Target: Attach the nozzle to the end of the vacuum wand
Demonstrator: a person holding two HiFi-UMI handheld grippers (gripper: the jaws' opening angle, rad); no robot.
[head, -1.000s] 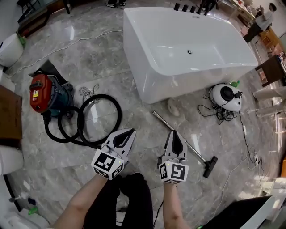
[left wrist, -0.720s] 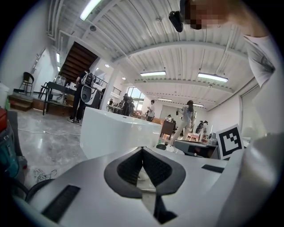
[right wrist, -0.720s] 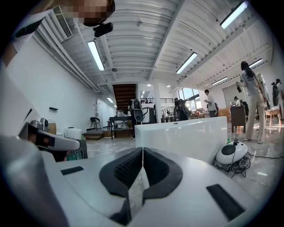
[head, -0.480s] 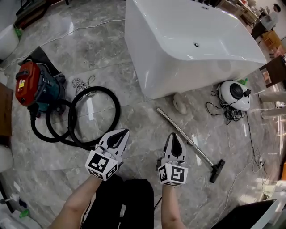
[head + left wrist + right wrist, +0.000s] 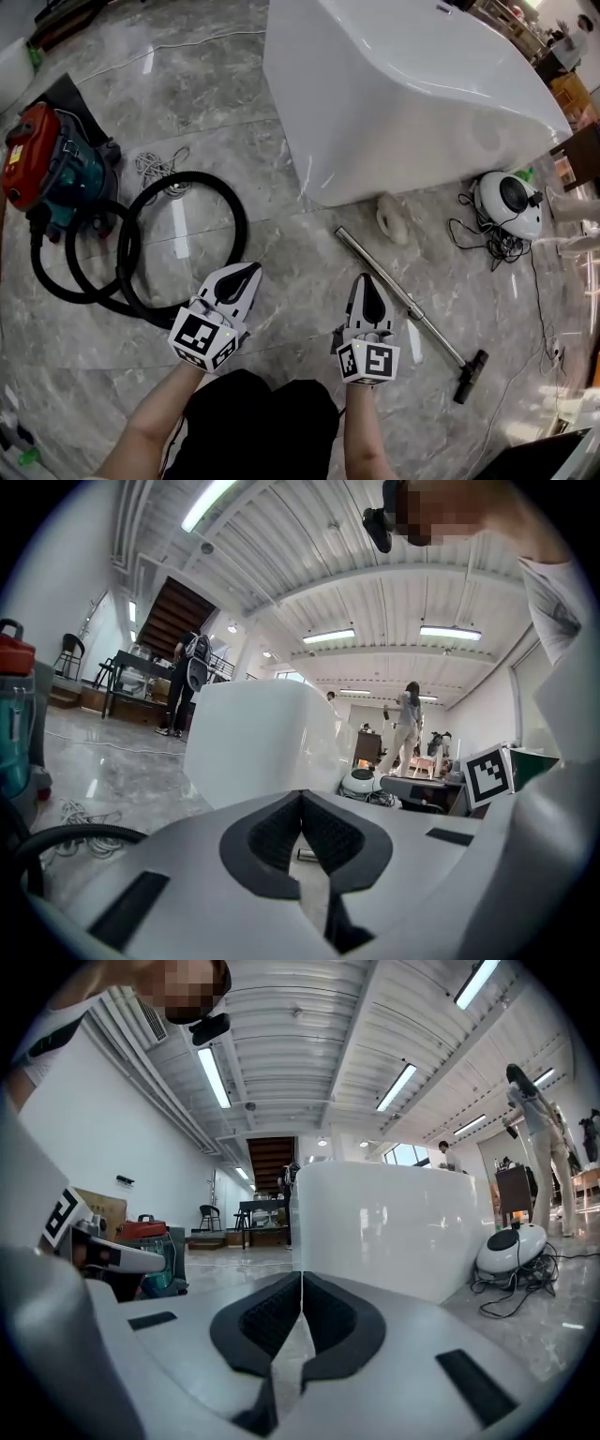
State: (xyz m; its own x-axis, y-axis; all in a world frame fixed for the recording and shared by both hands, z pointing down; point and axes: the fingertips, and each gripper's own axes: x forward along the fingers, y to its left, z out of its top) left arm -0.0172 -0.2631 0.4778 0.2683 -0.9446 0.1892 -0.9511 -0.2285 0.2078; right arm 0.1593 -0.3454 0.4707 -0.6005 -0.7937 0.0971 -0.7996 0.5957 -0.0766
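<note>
Two grippers are in view, both mine and both empty. My left gripper (image 5: 249,272) has its jaws pressed together with nothing between the pads. My right gripper (image 5: 366,281) is the same, its pads meeting along a single seam. Both are held low over the grey marble floor (image 5: 281,234) and point towards the white bathtub (image 5: 394,103). The vacuum wand (image 5: 398,292), a bare metal tube, lies flat on the floor on a diagonal. Its near end sits by the tub's lower edge, and its length runs just past the tip of my right gripper, on that gripper's right. The nozzle (image 5: 470,377), a small black head, lies at the wand's far end, well away from both grippers. From the head view it appears to touch the tube, but I cannot tell at this size whether it is seated on it or merely resting against it. On my left, the black hose (image 5: 242,225) lies in loose loops, its nearest loop close beside my left gripper. The hose leads to the red and teal vacuum cleaner (image 5: 42,164). A white round appliance (image 5: 511,202) with tangled cable stands on the floor beyond the wand, beside the tub.
</note>
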